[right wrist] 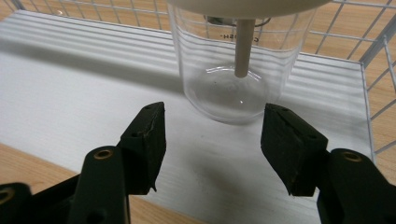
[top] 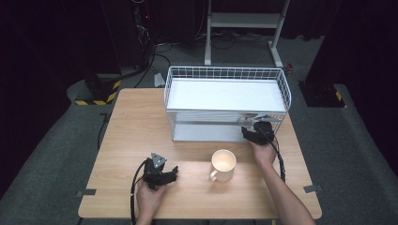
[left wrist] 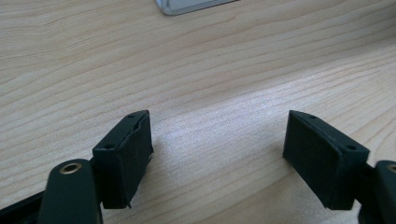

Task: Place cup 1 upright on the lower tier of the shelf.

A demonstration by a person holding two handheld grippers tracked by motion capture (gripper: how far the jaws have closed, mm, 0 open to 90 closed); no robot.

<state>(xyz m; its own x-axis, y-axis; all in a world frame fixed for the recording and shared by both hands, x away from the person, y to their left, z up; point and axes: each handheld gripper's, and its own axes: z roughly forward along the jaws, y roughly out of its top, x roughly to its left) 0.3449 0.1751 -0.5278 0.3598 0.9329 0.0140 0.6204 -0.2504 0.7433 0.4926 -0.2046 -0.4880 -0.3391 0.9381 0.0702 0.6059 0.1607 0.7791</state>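
Currently, the right gripper [top: 257, 132] is reaching into the lower tier of the white wire rack [top: 227, 101], at centre-right of the high view. Its jaws are standing spread, empty, aimed at a clear glass beaker [right wrist: 236, 65] that is sitting on the rack's white lower shelf [right wrist: 70, 93]. In the right gripper view the beaker is occupying the upper centre, just beyond the jaw tips and lined up with the gap between them, probably so that the jaws can close on its wall. A pale rod [right wrist: 243, 46] is hanging down inside the beaker from a cream lid-like part at the top edge.

The left gripper [top: 162, 174] is resting low over the table at lower left of the high view, jaws likewise spread and holding nothing, apparently parked clear of the work. A cream mug [top: 223, 165] is standing on the table at lower centre, handle toward the lower left, well apart from both grippers.

The wooden table [top: 141, 122] is showing pale, matte grain. Around it, grey carpet, trailing cables and a metal stand are lying in a dark room.
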